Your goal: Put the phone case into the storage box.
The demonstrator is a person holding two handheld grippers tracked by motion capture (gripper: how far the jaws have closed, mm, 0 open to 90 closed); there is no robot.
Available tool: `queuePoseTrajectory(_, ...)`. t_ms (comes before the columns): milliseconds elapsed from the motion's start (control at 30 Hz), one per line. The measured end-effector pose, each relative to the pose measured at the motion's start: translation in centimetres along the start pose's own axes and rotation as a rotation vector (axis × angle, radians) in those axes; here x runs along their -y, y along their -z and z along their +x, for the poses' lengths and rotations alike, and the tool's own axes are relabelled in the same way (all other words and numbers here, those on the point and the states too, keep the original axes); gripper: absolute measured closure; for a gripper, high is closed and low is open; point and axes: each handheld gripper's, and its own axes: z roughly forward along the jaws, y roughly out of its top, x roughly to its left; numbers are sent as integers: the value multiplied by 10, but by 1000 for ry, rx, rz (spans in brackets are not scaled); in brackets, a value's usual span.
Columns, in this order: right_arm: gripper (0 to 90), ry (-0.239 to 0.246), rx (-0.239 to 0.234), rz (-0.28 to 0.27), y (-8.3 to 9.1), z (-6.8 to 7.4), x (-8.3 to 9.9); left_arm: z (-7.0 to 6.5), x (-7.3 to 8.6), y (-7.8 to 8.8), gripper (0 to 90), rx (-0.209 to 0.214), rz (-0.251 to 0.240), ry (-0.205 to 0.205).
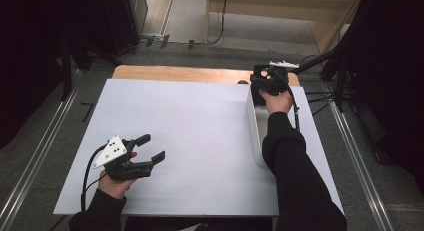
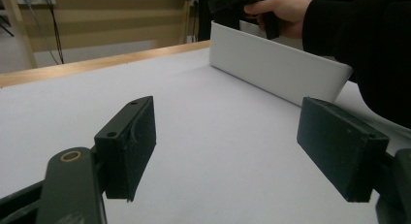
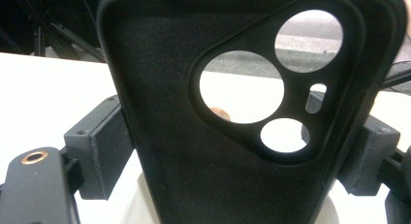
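My right gripper [image 1: 269, 79] is over the far end of a white rectangular box [image 1: 256, 126] at the table's right side. It is shut on a black phone case [image 1: 263, 71]. In the right gripper view the case [image 3: 169, 112] stands upright between the jaws, its inside and camera cut-outs facing the camera, and both pads [image 3: 99, 146] press its side edges. My left gripper [image 1: 154, 147] rests low at the table's near left, open with nothing between its fingers. Its own view shows the jaws [image 2: 235, 144] wide apart over bare table, with the box [image 2: 276, 69] beyond.
A white sheet [image 1: 190, 141] covers the table, with a bare wooden strip [image 1: 175, 73] along the far edge. A small brown round thing [image 1: 242, 82] lies there near the box. Dark stands and cables [image 1: 340, 66] flank the table on the floor.
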Motion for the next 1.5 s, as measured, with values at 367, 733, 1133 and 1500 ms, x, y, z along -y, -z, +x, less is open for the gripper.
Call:
queuePoseTrajectory(367, 121, 1, 13, 26, -6, 0, 3, -1, 0, -1, 216, 6, 1, -3)
queuePoseTrajectory(733, 0, -7, -29, 37, -6, -2, 2, -1, 0, -1, 216, 8, -1, -3)
queuePoseTrajectory(1133, 0, 15, -54, 45, -1, -1, -6, 0, 0, -2, 216, 8, 3, -1)
queuePoseTrajectory(1500, 0, 41, -67, 43, 11, -2, -20, 0, -1, -2, 216, 21, 7, 13)
